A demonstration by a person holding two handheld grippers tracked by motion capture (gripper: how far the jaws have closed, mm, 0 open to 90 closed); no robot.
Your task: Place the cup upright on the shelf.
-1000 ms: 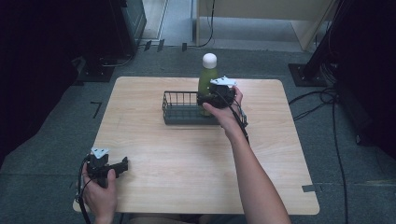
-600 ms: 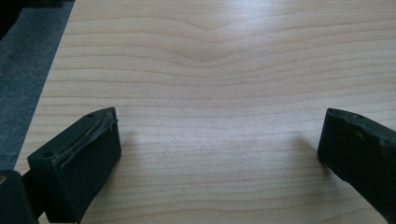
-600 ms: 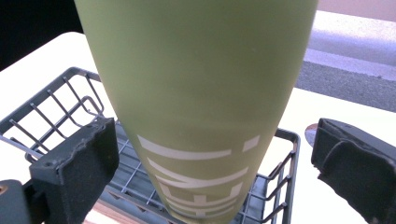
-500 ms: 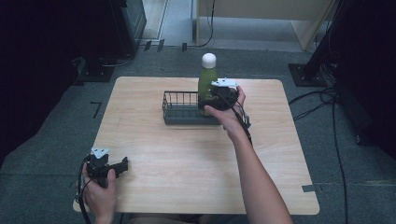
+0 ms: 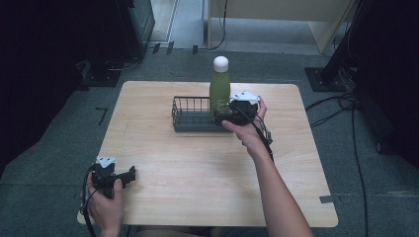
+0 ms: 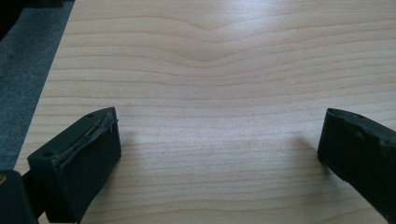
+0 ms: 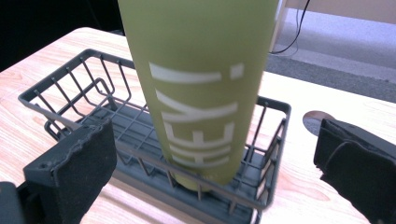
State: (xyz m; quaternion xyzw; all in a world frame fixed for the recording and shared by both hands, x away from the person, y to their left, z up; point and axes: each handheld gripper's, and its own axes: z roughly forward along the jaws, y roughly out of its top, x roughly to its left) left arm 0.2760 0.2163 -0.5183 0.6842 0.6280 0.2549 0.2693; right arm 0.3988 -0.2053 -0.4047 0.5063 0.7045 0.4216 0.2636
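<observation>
right gripper (image 5: 232, 114): fingers just opened wide, off green bottle (image 5: 220, 91) | bottle upright in wire basket (image 5: 190, 118), placed | left gripper (image 5: 129, 174): fingers wide, empty, over tabletop (image 5: 197, 168)

Light wood desk (image 5: 197, 163), rounded corners, on grey carpeted floor (image 5: 49, 163). Dark wire basket (image 5: 190, 114) sits directly on it, far-centre, holding upright green bottle (image 5: 220, 89).

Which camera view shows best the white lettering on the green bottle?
The right gripper view: the green bottle stands close, upright in the wire basket, its white letters large. The high view shows the bottle small, with its white cap, lettering unreadable. The left gripper view shows bare wooden table.
</observation>
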